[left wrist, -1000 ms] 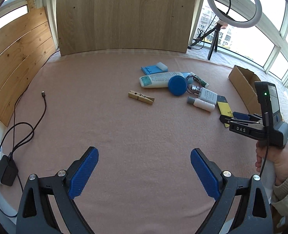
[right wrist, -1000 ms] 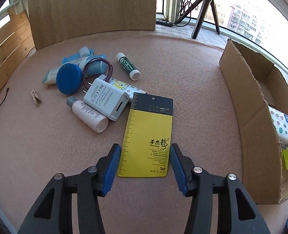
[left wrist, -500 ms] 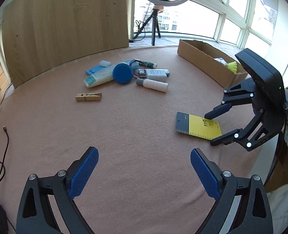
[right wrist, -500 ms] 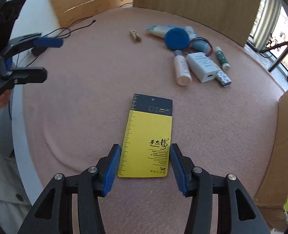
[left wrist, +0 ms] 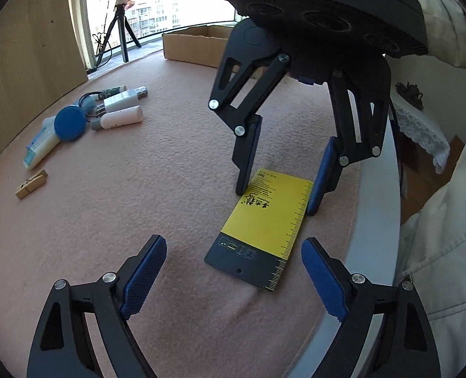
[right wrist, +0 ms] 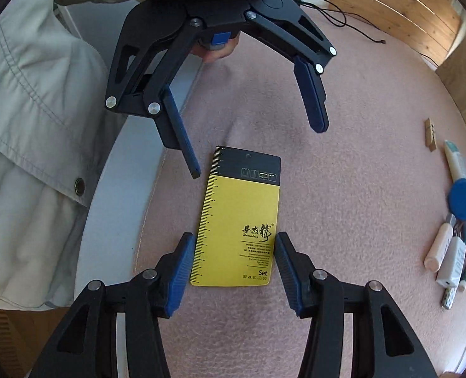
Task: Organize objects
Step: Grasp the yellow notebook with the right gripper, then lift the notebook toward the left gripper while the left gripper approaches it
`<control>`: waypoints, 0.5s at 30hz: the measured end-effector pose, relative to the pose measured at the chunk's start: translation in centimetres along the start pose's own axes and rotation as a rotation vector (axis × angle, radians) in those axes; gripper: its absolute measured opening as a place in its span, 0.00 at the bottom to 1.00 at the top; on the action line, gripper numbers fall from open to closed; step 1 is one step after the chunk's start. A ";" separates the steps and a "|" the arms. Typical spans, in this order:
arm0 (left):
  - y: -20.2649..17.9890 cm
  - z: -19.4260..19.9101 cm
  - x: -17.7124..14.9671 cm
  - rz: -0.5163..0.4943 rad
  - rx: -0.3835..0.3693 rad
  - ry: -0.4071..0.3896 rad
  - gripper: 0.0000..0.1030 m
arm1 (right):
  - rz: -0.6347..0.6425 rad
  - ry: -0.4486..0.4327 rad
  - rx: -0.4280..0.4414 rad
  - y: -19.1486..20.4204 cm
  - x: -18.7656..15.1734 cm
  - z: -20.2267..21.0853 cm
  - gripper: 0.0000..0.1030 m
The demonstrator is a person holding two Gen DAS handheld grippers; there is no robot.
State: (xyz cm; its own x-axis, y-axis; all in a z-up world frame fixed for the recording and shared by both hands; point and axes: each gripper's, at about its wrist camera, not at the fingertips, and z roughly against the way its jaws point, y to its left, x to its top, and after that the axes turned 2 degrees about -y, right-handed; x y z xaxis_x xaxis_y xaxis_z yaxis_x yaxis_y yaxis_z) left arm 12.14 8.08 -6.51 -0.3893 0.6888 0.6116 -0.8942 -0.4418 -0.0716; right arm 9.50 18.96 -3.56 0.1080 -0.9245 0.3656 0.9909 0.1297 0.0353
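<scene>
Between the right tool's [right wrist: 233, 263] blue pads lies the yellow-and-black card [right wrist: 239, 217], flat on the pink tabletop [right wrist: 359, 157] near its rounded edge. Both pads sit at the card's long sides at its yellow end, closed to about the card's width; whether they actually press on it I cannot tell. Facing it from the other end, the left tool [right wrist: 258, 151] hangs over the card's black end, spread wide, with one finger just off the ruler-marked side and the other well out past the opposite side. Seen from the left tool [left wrist: 233, 274], the card [left wrist: 264, 220] lies between and ahead of its open fingers, black end nearest, and the right tool [left wrist: 277, 198] stands tips down on the far yellow end. Farther off to the left tool's left are a clothespin [left wrist: 31, 184], a tube [left wrist: 40, 149], a blue round lid [left wrist: 70, 123], a white bottle [left wrist: 119, 118] and a white charger [left wrist: 121, 100], bunched together. Beyond them, a cardboard box [left wrist: 195, 45] sits at the tabletop's far side.
</scene>
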 end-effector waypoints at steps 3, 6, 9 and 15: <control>-0.7 -0.3 -0.6 -0.039 0.006 0.008 0.80 | 0.072 -0.005 0.033 -0.5 0.7 -0.2 0.46; -0.5 0.0 -0.8 -0.029 0.006 -0.006 0.70 | 0.105 -0.012 0.057 -0.9 1.2 -0.4 0.46; -0.2 0.5 -1.0 -0.023 -0.021 -0.019 0.56 | 0.115 -0.017 0.055 -1.2 1.4 -0.4 0.46; 0.2 0.6 -1.1 -0.026 -0.052 -0.026 0.54 | 0.123 -0.016 0.045 -0.7 1.5 -0.3 0.45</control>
State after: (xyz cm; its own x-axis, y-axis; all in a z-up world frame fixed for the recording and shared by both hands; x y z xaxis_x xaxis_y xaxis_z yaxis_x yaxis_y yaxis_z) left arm 12.57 6.89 -6.69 -0.3607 0.6839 0.6341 -0.9145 -0.3931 -0.0962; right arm 8.99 17.36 -3.36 0.2266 -0.8949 0.3845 0.9657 0.2578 0.0309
